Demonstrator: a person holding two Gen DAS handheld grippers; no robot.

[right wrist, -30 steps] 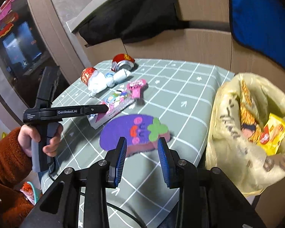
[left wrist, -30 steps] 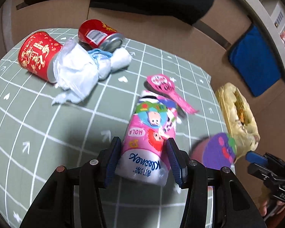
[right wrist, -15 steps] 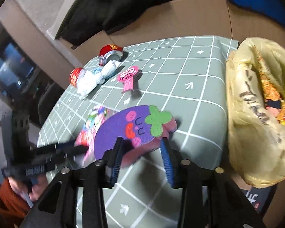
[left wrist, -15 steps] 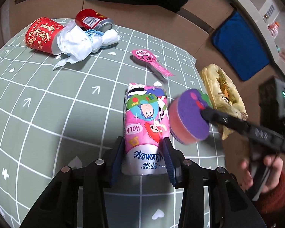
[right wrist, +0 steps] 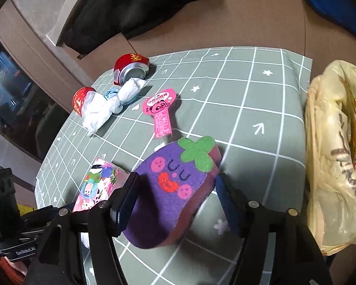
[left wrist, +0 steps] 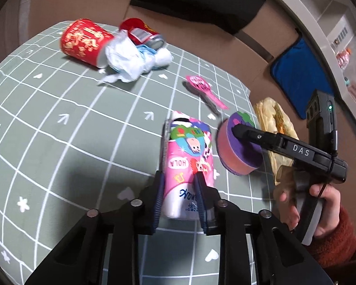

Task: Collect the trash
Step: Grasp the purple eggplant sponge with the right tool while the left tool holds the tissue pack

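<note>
A pink Kleenex tissue pack (left wrist: 189, 152) lies on the green grid cloth (left wrist: 59, 118). My left gripper (left wrist: 179, 190) is closing on its near end, and the pads pinch the wrapper. To its right sits a purple eggplant-faced sponge (right wrist: 173, 175) with a pink underside. My right gripper (right wrist: 175, 197) straddles it with its jaws opening wide; the right pad stands off its edge. In the left wrist view one right finger (left wrist: 242, 130) rests across the sponge (left wrist: 235, 163). The pack (right wrist: 95, 185) shows at the sponge's left in the right wrist view.
A red paper cup (left wrist: 83, 40), a red can (left wrist: 140, 30) and crumpled white tissue (left wrist: 128, 57) lie at the far left. A pink wrapper (right wrist: 160, 109) lies mid-cloth. A yellow bag (right wrist: 332, 154) with trash hangs off the right edge. A hand (left wrist: 320, 201) holds the right gripper.
The left jaws narrowed onto the tissue pack. My right gripper moved forward over the purple sponge and its jaws widened around it, ending next to the pack.
</note>
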